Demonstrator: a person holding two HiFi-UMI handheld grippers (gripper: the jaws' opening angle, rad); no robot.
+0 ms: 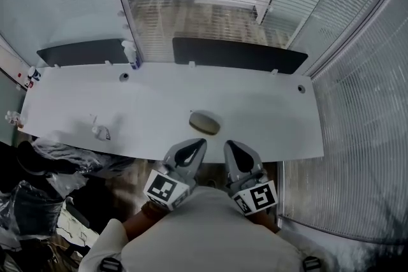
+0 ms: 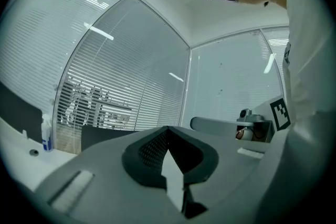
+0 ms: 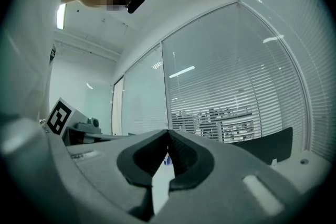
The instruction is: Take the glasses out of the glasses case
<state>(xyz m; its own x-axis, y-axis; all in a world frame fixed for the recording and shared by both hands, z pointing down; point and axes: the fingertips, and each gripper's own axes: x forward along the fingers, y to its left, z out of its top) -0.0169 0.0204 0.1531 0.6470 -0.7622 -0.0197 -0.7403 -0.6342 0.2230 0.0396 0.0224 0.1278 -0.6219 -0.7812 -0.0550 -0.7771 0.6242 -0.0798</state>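
Observation:
A closed, oval, grey-olive glasses case point(image 1: 204, 122) lies on the white table point(image 1: 268, 124) near its front edge. No glasses show. In the head view my left gripper point(image 1: 200, 143) and right gripper point(image 1: 229, 145) hover side by side at the front edge, just short of the case, tips pointing at it. In the left gripper view the left gripper point(image 2: 168, 128) has its jaws meeting at the tip with nothing between them. The right gripper point(image 3: 168, 131) is shut and empty too. Neither gripper view shows the case.
A spray bottle point(image 1: 132, 54) stands at the table's back, between two dark partition panels point(image 1: 83, 51) point(image 1: 239, 54). A small clear object point(image 1: 100, 132) lies front left. Dark bags point(image 1: 38, 169) crowd the floor at left. Glass walls with blinds point(image 1: 363, 137) close the right side.

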